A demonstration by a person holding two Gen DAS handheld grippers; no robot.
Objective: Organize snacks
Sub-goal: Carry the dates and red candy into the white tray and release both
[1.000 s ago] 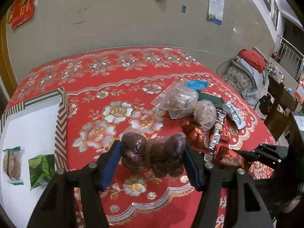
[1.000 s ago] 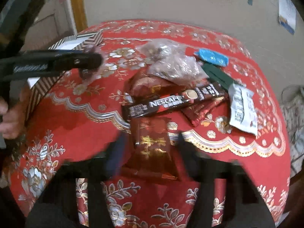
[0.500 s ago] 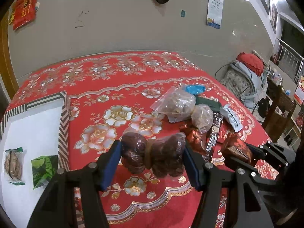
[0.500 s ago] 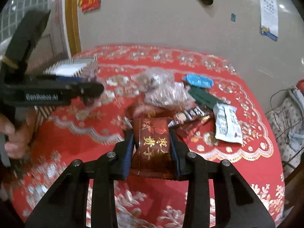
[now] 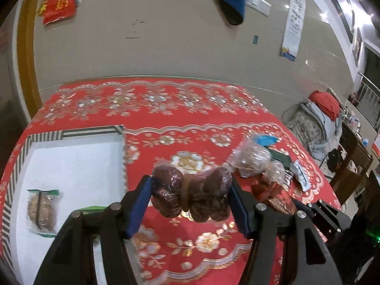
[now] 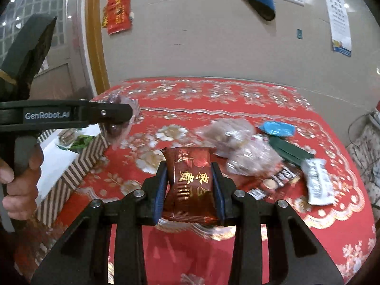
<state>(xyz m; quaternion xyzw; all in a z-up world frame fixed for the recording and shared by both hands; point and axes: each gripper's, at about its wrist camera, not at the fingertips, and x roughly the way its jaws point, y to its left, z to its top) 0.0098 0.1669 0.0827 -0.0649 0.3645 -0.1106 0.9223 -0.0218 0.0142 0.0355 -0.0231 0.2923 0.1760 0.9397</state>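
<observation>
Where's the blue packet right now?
In the right wrist view the blue packet lies on the red tablecloth at the far right of the snack pile, just beyond the dark green packet.

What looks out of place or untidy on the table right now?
The snack pile on the red tablecloth is untidy: clear bags, a coffee stick and sachets overlap at odd angles. Only two packets lie in the striped box. Both grippers hold snacks in the air; nothing looks spilled or torn.
</observation>
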